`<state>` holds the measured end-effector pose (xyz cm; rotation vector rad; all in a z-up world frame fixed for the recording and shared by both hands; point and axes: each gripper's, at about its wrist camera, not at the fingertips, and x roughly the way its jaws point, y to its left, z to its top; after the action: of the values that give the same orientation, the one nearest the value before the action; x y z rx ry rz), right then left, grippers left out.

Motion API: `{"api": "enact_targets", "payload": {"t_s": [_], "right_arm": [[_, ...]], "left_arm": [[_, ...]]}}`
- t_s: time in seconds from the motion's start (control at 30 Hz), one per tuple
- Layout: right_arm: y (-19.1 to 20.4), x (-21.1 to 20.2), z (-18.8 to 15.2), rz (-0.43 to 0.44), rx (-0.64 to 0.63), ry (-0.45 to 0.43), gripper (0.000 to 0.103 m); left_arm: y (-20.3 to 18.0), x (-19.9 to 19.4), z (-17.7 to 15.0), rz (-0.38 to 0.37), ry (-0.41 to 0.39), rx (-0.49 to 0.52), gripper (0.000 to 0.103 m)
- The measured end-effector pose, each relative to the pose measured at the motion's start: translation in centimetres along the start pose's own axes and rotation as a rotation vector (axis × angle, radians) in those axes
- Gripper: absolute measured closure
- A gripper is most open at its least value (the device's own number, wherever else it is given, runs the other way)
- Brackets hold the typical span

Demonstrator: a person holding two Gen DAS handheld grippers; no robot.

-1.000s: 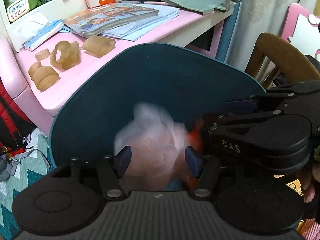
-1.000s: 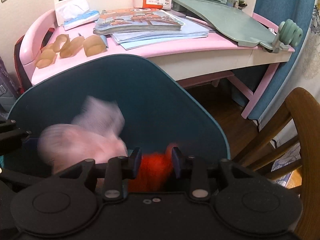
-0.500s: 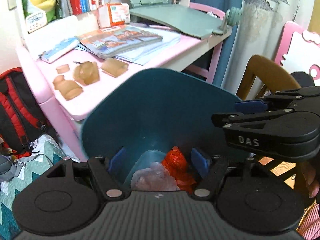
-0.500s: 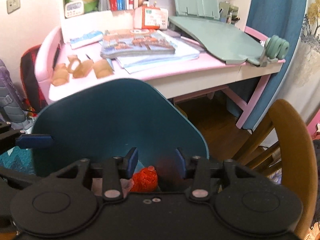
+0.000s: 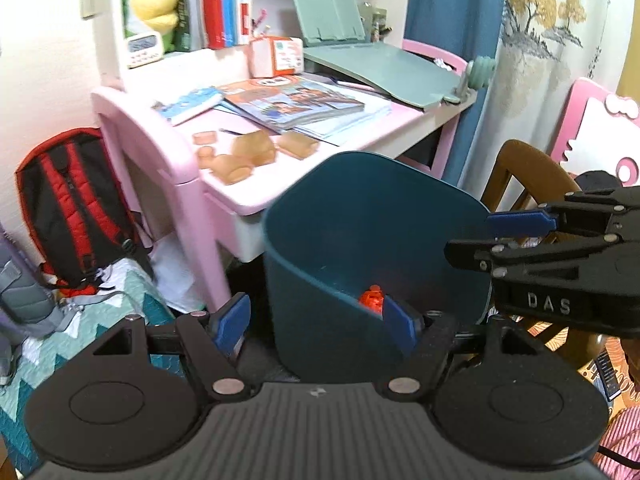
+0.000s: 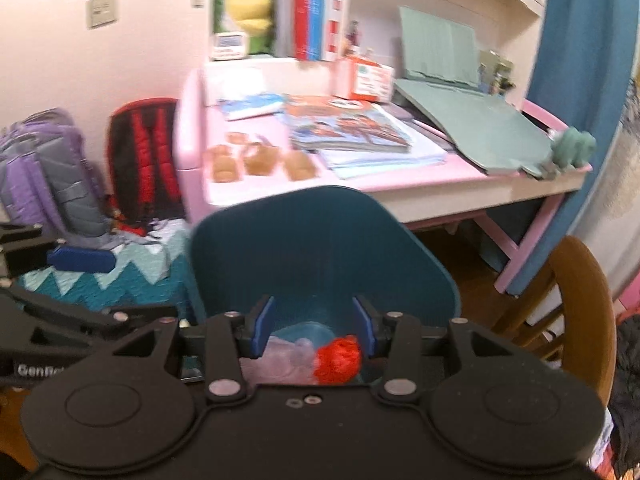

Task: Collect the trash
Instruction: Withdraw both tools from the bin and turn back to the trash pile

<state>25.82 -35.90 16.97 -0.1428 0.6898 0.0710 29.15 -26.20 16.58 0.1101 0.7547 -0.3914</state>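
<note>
A dark teal bin (image 5: 360,220) stands on the floor in front of the pink desk. At its bottom lie a crumpled red wrapper (image 6: 338,360) and a pale pinkish plastic bag (image 6: 280,360). In the left wrist view only the top of the red wrapper (image 5: 372,300) shows over the rim. My left gripper (image 5: 316,320) hovers open over the bin's near left rim and holds nothing. My right gripper (image 6: 314,324) hangs open above the bin's mouth, also with nothing in it. Each gripper shows in the other's view: the right gripper (image 5: 480,236) and the left gripper (image 6: 100,284).
The pink desk (image 5: 248,196) carries books (image 5: 296,104), amber plastic pieces (image 5: 244,152) and a green stand. A red backpack (image 5: 76,204) and a purple one (image 6: 44,172) lean at the left on a zigzag cloth (image 6: 132,276). A wooden chair (image 6: 580,300) stands on the right.
Both grippers let go: the pinkish bag and the red wrapper dropped into the bin. The jaws opened wider, and both grippers rose and drew back from the bin.
</note>
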Motion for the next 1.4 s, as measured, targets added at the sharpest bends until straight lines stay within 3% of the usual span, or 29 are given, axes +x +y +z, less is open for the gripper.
{"api": "enact_targets", "payload": {"t_s": [0.47,0.57,0.87,1.2,1.4], "right_arm": [[10.6,-2.0,-1.4,0.181,-0.114,-0.018,0.059],[13.3,-1.6,-1.8,0.235,-0.142,-0.009,0.059],[22.5,1.7,-4.0,0.430,-0.219,0.050,0.058],[31.5,7.9,-8.2,0.579,-0.313,0.145,0.057],[37.0,13.3,-12.2,0.614,-0.401,0.213,0.056]], "left_arm": [[8.2,-6.4,-6.9,0.079,-0.009,-0.099,0.029],[10.9,-7.5,-8.9,0.115,-0.014,-0.138,0.022],[19.9,-9.4,-16.2,0.224,0.017,-0.284,0.021],[28.6,-7.8,-24.5,0.314,0.068,-0.404,0.018],[33.8,-3.4,-31.0,0.347,0.173,-0.486,0.018]]}}
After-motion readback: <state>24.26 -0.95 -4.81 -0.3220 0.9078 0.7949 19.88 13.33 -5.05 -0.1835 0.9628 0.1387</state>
